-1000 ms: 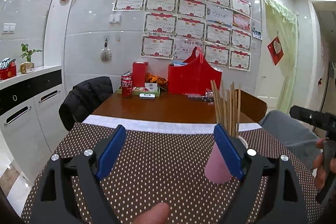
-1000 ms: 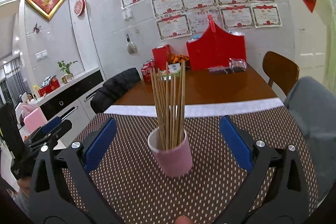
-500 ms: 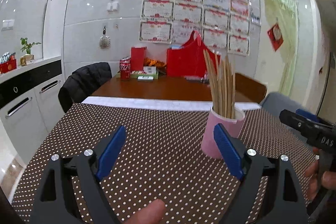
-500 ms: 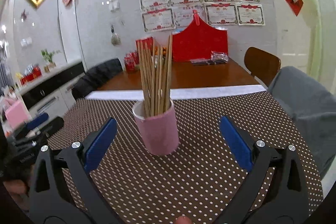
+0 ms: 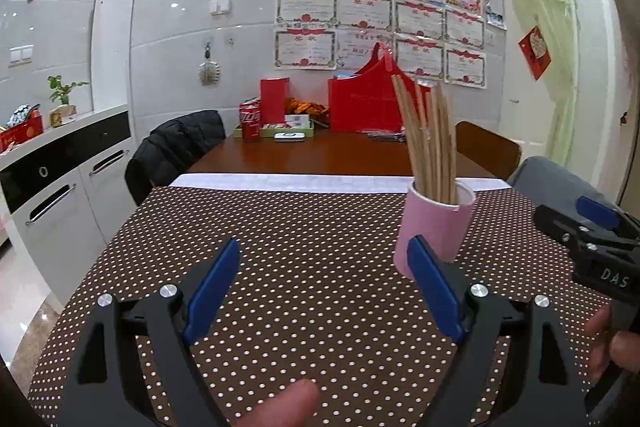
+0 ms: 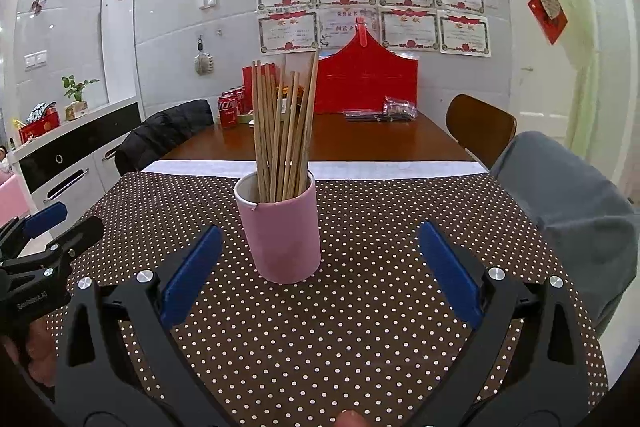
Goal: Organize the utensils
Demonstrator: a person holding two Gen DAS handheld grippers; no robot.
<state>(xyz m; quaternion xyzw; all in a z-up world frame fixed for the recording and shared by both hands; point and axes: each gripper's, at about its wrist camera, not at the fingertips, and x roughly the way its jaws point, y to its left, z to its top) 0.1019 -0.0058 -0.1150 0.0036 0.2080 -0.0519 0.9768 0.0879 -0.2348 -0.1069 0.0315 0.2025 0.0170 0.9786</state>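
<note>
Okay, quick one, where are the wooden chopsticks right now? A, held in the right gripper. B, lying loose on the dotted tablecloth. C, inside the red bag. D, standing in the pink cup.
D: the wooden chopsticks stand bunched in the pink cup, and the right gripper is open and empty.

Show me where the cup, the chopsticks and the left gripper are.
cup [image 6: 286, 239], right wrist view, on its pink side wall.
chopsticks [image 6: 282, 131], right wrist view, mid-length of the bundle.
left gripper [image 5: 320, 287], left wrist view, midway between its fingertips.
</note>
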